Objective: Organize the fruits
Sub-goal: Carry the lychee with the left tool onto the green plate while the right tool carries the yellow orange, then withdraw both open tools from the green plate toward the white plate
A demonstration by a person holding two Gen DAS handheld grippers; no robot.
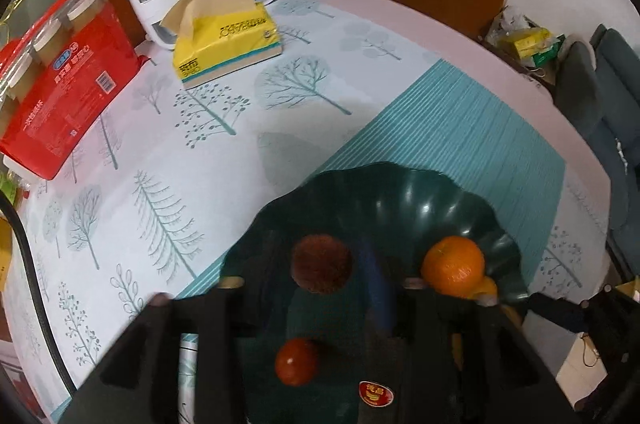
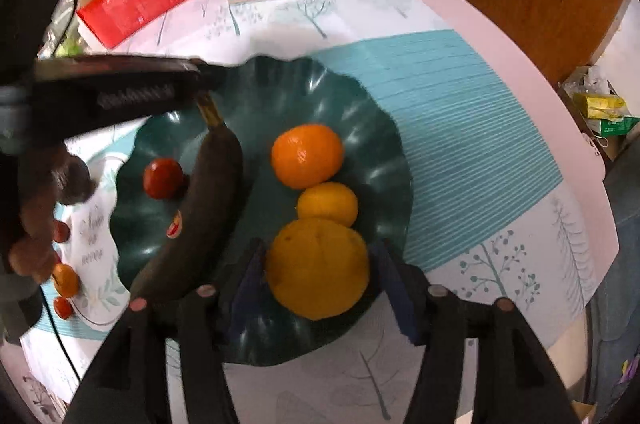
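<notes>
Between my right fingers (image 2: 316, 294), spread and not visibly pressing, sits a large yellow-orange citrus (image 2: 317, 267) at the near rim of the dark green scalloped plastic bowl (image 2: 384, 144). My left fingers (image 2: 200, 80) grip the blackened banana (image 2: 200, 212) by its stem, long axis running across the bowl toward my right fingers.

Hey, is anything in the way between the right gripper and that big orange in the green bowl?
Nothing visible. The big orange already sits between the fingers of the right gripper, inside the green bowl. The banana lies to its left, outside the fingers.
</notes>
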